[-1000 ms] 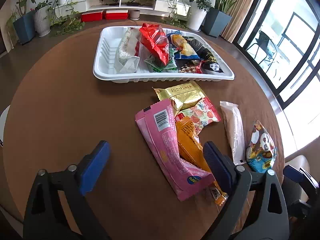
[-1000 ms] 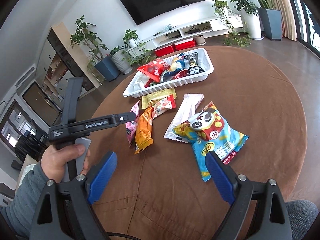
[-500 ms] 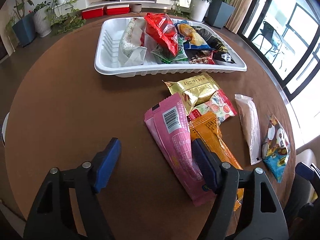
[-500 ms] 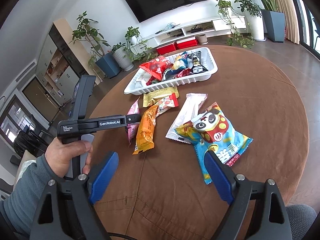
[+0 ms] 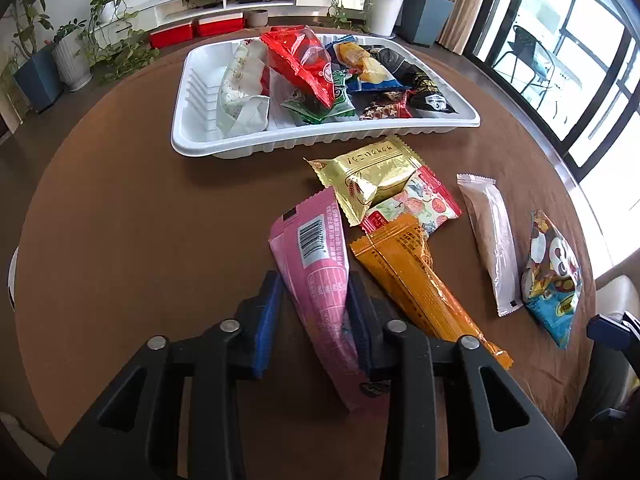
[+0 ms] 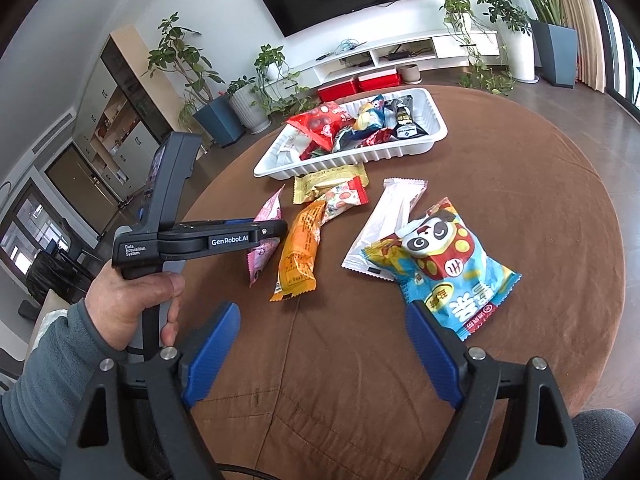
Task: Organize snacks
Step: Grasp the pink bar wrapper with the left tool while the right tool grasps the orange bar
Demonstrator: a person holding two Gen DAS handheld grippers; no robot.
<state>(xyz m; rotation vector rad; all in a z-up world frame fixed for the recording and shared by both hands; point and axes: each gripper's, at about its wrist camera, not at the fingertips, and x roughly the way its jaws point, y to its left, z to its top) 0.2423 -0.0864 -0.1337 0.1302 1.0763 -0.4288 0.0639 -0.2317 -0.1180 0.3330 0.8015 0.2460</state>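
The left gripper (image 5: 314,316) pinches the pink packet (image 5: 320,276) near its lower half. Lift it level toward the far white tray (image 5: 192,148), clear of the orange packet (image 5: 416,280). The right gripper (image 6: 322,356) hangs spread over the counter (image 6: 520,184).

Matt brown cloth with stitched seams covers the bench (image 6: 500,184). The white tray (image 5: 192,136) is smooth ribbed plastic; the pink packet (image 5: 316,264) and gold packet (image 5: 372,176) are glossy film. Left tool (image 5: 314,312): matt black plastic, textured blue pads (image 5: 267,320), metal rivets.

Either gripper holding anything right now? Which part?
The left gripper is shut on the pink snack packet, across its narrow middle below the barcode. The right gripper is open and holds nothing.
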